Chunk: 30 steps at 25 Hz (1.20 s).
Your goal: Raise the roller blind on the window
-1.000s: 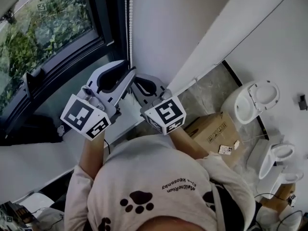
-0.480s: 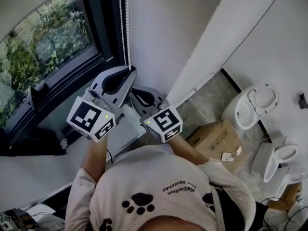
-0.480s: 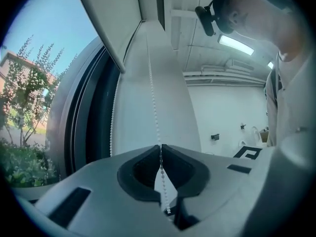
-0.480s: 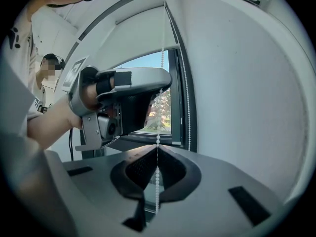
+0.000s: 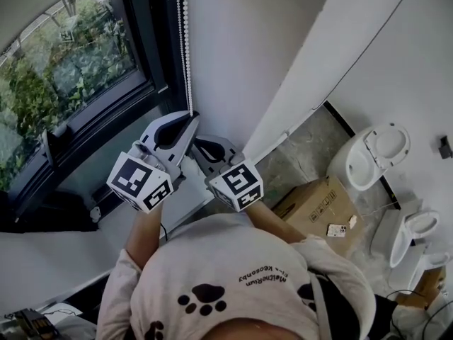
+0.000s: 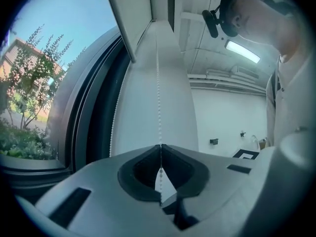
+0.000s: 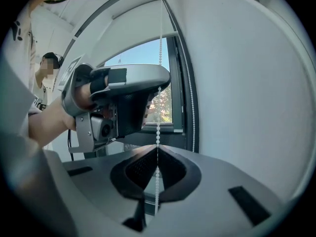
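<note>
A: Head view check: seeing left gripper (image 5: 190, 117) and right gripper (image 5: 199, 144) both up at the bead chain (image 5: 185, 41), against the white wall (image 5: 241, 41) just right of the window (image 5: 78, 62). Grip confirmed?
B: Confirmed from left gripper view. Just been closing, now pinched tip to tip on one strand of the chain, with beads showing above and below the pinch. Second strand hanging free, nearer the window.
A: Right side?
B: Same strand, lower down. Clamped fully together on it, with a short tail of beads below the tips. Left gripper directly above it in right gripper view.
A: Roller blind (image 5: 28, 2)?
B: Down over the top part of the glass only. Pane bare beneath its bottom edge.
</note>
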Available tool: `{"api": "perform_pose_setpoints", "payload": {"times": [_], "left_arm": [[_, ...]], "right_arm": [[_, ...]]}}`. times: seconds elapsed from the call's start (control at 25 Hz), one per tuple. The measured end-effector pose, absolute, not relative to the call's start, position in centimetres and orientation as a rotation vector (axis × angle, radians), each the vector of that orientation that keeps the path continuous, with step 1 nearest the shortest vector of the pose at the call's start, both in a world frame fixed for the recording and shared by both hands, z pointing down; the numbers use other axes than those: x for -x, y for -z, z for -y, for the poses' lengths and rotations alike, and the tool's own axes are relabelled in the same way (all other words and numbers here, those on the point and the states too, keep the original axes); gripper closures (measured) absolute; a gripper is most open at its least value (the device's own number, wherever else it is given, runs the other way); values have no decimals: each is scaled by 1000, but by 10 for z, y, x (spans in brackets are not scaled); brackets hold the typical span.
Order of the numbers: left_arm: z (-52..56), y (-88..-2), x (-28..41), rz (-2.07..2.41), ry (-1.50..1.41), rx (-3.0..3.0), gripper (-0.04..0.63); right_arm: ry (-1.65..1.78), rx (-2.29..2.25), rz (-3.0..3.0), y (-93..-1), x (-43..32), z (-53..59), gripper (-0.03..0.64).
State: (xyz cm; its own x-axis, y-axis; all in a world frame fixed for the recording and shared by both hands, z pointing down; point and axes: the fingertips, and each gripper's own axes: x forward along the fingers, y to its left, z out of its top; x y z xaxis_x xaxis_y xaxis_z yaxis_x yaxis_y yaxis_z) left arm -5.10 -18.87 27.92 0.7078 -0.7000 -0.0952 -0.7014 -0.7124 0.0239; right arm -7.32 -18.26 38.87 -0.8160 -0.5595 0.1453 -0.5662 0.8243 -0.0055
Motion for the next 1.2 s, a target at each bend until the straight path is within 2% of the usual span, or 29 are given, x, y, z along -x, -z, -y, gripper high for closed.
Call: {"api": "perform_pose_setpoints", "payload": {"times": [0.64,1.2], "left_arm": [[182,-367,47,-1245,-85,3017,581],[176,-413,46,-1286,-20,3066,583]], "right_arm": [[-207,-880,2732,-475,66,177,607],[-147,-858,2653,-519,60,165,606]]}}
